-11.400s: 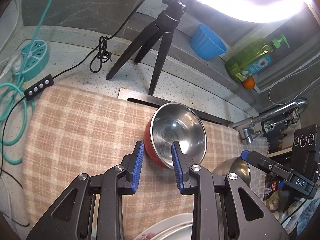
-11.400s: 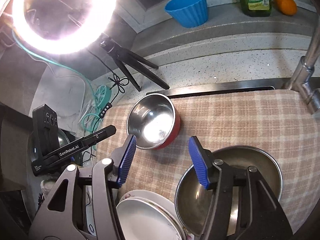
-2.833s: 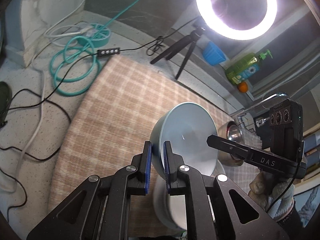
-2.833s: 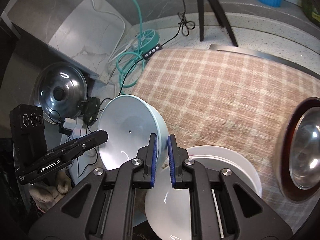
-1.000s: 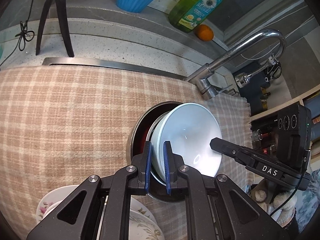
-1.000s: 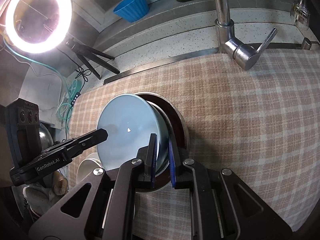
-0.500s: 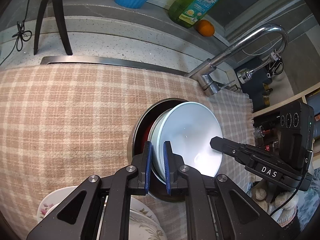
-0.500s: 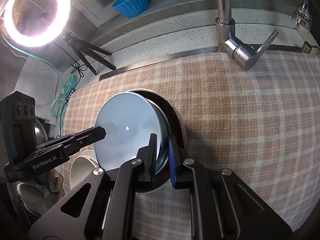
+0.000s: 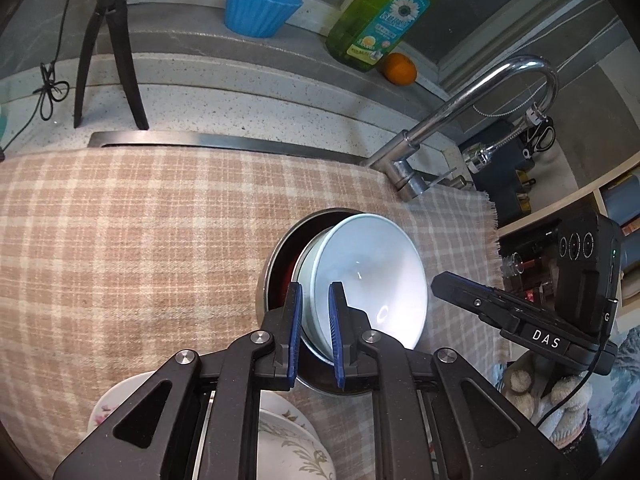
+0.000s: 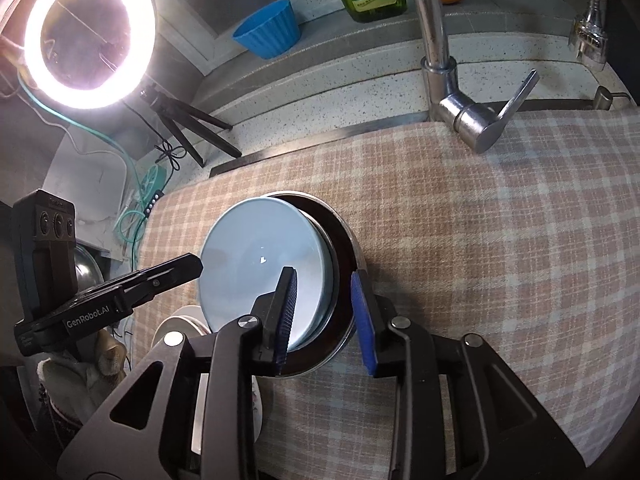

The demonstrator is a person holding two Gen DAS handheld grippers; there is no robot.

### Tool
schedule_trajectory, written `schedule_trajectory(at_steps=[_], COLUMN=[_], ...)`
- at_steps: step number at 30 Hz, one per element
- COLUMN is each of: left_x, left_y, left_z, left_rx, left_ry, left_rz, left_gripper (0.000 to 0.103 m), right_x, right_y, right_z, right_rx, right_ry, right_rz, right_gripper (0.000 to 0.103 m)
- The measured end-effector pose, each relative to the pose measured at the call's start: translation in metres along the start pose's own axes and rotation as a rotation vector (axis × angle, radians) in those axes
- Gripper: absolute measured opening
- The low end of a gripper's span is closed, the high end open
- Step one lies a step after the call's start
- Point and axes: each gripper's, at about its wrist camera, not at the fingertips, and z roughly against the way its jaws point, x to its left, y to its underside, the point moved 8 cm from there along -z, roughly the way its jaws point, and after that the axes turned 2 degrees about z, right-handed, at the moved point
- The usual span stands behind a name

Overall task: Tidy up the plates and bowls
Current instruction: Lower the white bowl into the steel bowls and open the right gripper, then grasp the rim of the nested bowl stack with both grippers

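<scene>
Much bare beige-and-cream checked cloth point(image 10: 500, 248) lying open right of the stack, its frayed edge by the chrome tap point(image 9: 460, 120). Near the middle, tilted pale blue ceramic bowl point(image 9: 372, 280) nested in a steel bowl with red outside point(image 10: 342, 248). Left gripper point(image 9: 314, 330) pinching the blue rim; right gripper point(image 10: 322, 320), jaws just spread, straddling both rims without pressing. Readable: "DAS", "GenRobot.AI".
</scene>
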Motion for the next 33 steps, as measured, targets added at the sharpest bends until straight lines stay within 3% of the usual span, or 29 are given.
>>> schedule_trajectory(at_steps=[2, 7, 8, 9, 11, 13, 27, 33], left_x=[0.003, 0.018, 0.021, 0.023, 0.027, 0.031, 0.037, 0.036], left_y=[0.0, 0.001, 0.003, 0.004, 0.006, 0.01, 0.013, 0.011], left_z=[0.006, 0.012, 0.011, 0.011, 0.01, 0.009, -0.004, -0.009], left_rx=[-0.015, -0.019, -0.014, -0.011, -0.013, -0.008, 0.009, 0.016], left_ry=[-0.003, -0.016, -0.017, -0.019, -0.026, -0.036, -0.016, 0.001], left_rz=[-0.002, 0.014, 0.017, 0.018, 0.017, 0.018, 0.047, 0.058], left_gripper=[0.012, 0.012, 0.015, 0.026, 0.036, 0.04, 0.038, 0.022], right_x=[-0.003, -0.017, -0.019, -0.022, -0.026, -0.029, -0.034, -0.037], right_y=[0.001, 0.007, 0.009, 0.01, 0.014, 0.017, 0.03, 0.032], right_z=[0.007, 0.015, 0.015, 0.015, 0.015, 0.014, -0.005, -0.012], right_rx=[-0.018, -0.037, -0.035, -0.035, -0.046, -0.058, -0.018, -0.002], right_ry=[-0.01, -0.024, -0.03, -0.033, -0.012, 0.02, -0.093, -0.113], right_rz=[-0.016, -0.067, -0.076, -0.083, -0.081, -0.065, -0.156, -0.185], right_gripper=[0.04, 0.043, 0.045, 0.048, 0.06, 0.062, 0.061, 0.045])
